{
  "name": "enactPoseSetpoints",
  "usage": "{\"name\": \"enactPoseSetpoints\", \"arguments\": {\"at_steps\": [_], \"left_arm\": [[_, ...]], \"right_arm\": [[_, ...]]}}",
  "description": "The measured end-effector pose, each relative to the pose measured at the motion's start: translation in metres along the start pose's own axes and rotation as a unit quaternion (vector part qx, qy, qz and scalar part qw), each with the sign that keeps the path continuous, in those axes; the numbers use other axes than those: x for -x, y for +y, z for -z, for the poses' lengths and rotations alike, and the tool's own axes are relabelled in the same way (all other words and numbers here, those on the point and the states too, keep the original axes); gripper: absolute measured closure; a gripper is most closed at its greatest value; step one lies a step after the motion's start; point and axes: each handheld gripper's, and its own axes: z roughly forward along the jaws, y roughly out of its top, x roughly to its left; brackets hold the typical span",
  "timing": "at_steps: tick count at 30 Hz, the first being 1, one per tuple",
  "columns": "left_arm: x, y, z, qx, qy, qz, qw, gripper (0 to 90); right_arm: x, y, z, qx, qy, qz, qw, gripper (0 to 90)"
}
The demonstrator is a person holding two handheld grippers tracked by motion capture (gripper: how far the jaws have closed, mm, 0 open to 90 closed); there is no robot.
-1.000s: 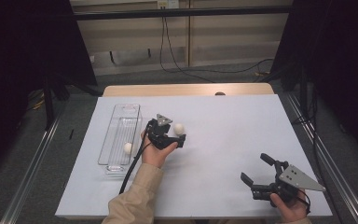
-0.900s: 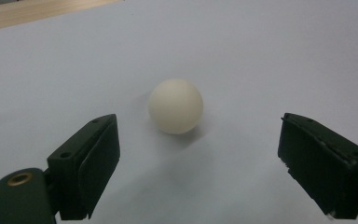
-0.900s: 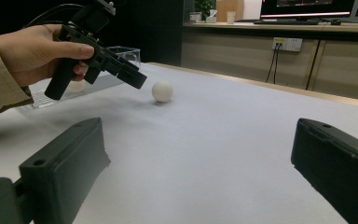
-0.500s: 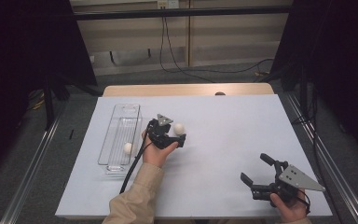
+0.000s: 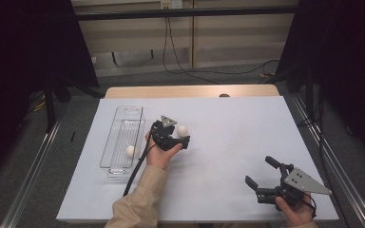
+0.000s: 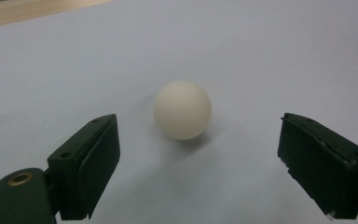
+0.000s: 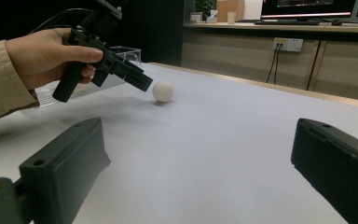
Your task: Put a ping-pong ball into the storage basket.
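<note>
A white ball [image 5: 183, 130] [image 6: 182, 110] [image 7: 162, 91] rests on the white table [image 5: 228, 128], just ahead of my left gripper [image 5: 179, 137] [image 6: 200, 158]. That gripper is open, tilted down toward the ball, and its jaws stand wide on either side without touching it. A second white ball [image 5: 130, 151] lies inside the clear plastic tray [image 5: 123, 118] at the left. Near the front right corner my right gripper [image 5: 261, 173] [image 7: 200, 163] is open with nothing between its jaws, and it looks across the table at the left hand [image 7: 46, 51].
The tray is long and narrow and runs front to back along the table's left side. A wooden strip [image 5: 190, 90] borders the far edge. Dark frame posts [image 5: 52, 95] stand at both sides. The left gripper's cable [image 5: 135, 173] trails toward the front.
</note>
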Motion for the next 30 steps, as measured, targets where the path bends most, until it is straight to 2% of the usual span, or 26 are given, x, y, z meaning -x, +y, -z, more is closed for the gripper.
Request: {"name": "enactPoseSetpoints", "arguments": {"at_steps": [30], "left_arm": [[-0.0022,0.0011,-0.0021,0.001,-0.003,0.009,1.0,12.6]], "right_arm": [[-0.0003,0.0002,-0.0011,0.0,0.002,0.003,1.0,2.4]]}}
